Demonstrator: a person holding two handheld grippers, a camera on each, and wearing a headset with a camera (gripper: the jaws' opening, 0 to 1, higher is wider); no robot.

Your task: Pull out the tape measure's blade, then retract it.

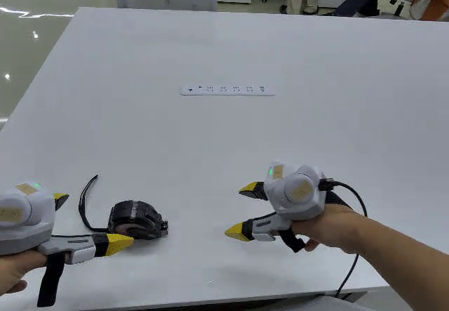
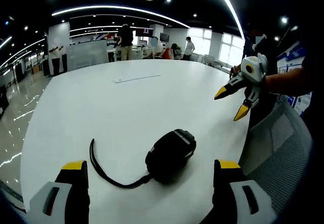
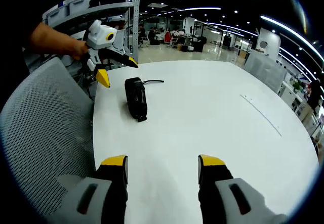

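Note:
A black tape measure (image 1: pixel 137 220) with a black wrist strap (image 1: pixel 85 202) lies on the white table (image 1: pixel 231 135) near its front edge, blade drawn in. My left gripper (image 1: pixel 90 221) stands open just left of the case, its yellow tips on either side of it without touching. The left gripper view has the tape measure (image 2: pixel 170 154) ahead between the yellow-tipped fingers (image 2: pixel 75 167). My right gripper (image 1: pixel 244 210) hovers open to the right, pointing left toward the case with a gap of table between. From the right gripper view the tape measure (image 3: pixel 136 98) lies ahead beside the left gripper (image 3: pixel 116 68).
A white power strip (image 1: pixel 227 90) lies flat mid-table, far beyond the grippers. A black cable (image 1: pixel 354 234) trails from the right gripper over the front edge. A grey mesh chair (image 3: pixel 45 148) stands at the table's near side. People and chairs are at the far end of the room.

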